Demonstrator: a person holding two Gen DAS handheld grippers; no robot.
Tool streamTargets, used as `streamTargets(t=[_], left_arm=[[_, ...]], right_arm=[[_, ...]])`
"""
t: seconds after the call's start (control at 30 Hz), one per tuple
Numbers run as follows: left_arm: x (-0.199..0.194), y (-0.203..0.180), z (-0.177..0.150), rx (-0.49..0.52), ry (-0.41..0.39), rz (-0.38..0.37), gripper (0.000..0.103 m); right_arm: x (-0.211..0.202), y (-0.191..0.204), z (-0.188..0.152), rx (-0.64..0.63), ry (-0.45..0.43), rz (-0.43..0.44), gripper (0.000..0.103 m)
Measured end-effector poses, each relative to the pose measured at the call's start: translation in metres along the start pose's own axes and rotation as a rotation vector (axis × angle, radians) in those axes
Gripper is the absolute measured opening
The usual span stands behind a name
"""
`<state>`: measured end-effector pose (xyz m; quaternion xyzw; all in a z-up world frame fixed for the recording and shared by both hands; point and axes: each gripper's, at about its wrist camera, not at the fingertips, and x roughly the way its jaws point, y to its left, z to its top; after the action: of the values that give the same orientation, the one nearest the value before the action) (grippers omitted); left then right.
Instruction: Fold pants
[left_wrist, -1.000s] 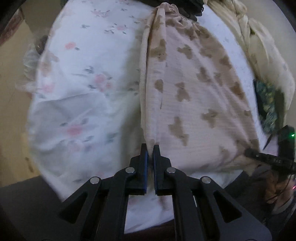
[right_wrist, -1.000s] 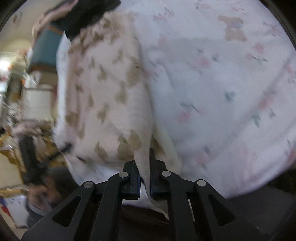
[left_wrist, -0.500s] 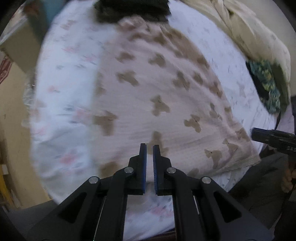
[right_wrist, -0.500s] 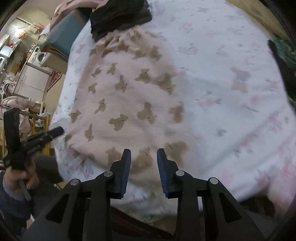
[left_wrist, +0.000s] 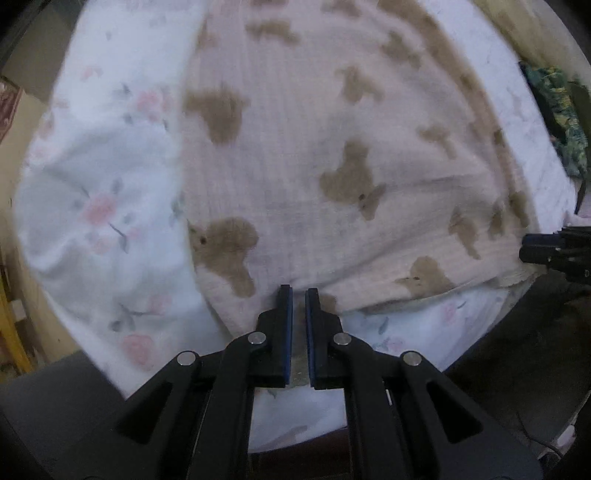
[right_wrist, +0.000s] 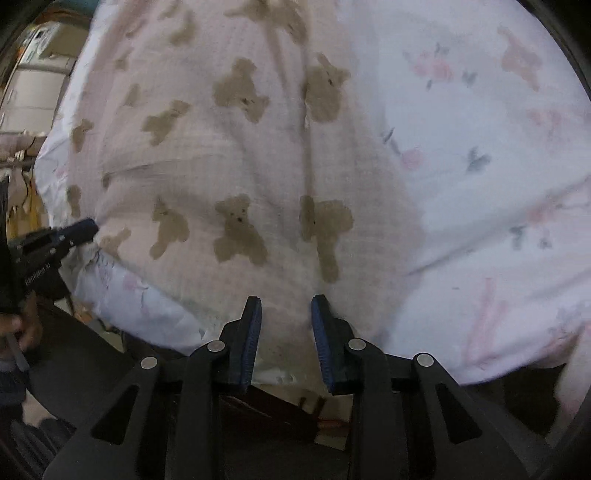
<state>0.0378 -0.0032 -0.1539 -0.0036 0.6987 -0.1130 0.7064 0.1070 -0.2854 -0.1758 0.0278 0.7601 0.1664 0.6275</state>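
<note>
Since before: both my tools have dropped closer to the pants (left_wrist: 332, 155), which now lie spread flat.
Left tool (left_wrist: 298, 295): pressed nearly together, tips at the near hem; whether it pinches cloth, I cannot tell.
Right tool (right_wrist: 286, 306): spread, empty, over the near hem.
Pants: flat on the bed (right_wrist: 480, 166), stretching away from both tools.

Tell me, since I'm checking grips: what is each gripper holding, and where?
Left gripper pinches the pants at their near edge; right gripper is open, holding nothing.

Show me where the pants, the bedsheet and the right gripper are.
pants (right_wrist: 236, 162), right wrist view, bear-print fabric.
bedsheet (right_wrist: 480, 155), right wrist view, bare floral part.
right gripper (right_wrist: 286, 317), right wrist view, between its fingertips.
</note>
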Motion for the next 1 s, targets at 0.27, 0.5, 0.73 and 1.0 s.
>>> streamTargets(t=[0.27,0.5,0.73,1.0], left_arm=[[-0.035,-0.012,0.059,0.022,-0.268,0.024,0.005],[0.025,0.006,0.073,-0.04,-0.182,0.102,0.005],[0.014,0.028,0.067,-0.133,-0.214,0.188,0.006],[-0.046,0.025,0.073,-0.174,-0.388,0.03,0.053]], right_arm=[[-0.055,0.002,0.042,-0.016,-0.373,0.084,0.033],[-0.003,-0.001,0.071,0.028,-0.291,-0.006,0.032],[-0.016,-0.031,0.069,0.127,-0.294,-0.072,0.028],[-0.079,-0.012,0.077,0.091,-0.499,0.137,0.059]])
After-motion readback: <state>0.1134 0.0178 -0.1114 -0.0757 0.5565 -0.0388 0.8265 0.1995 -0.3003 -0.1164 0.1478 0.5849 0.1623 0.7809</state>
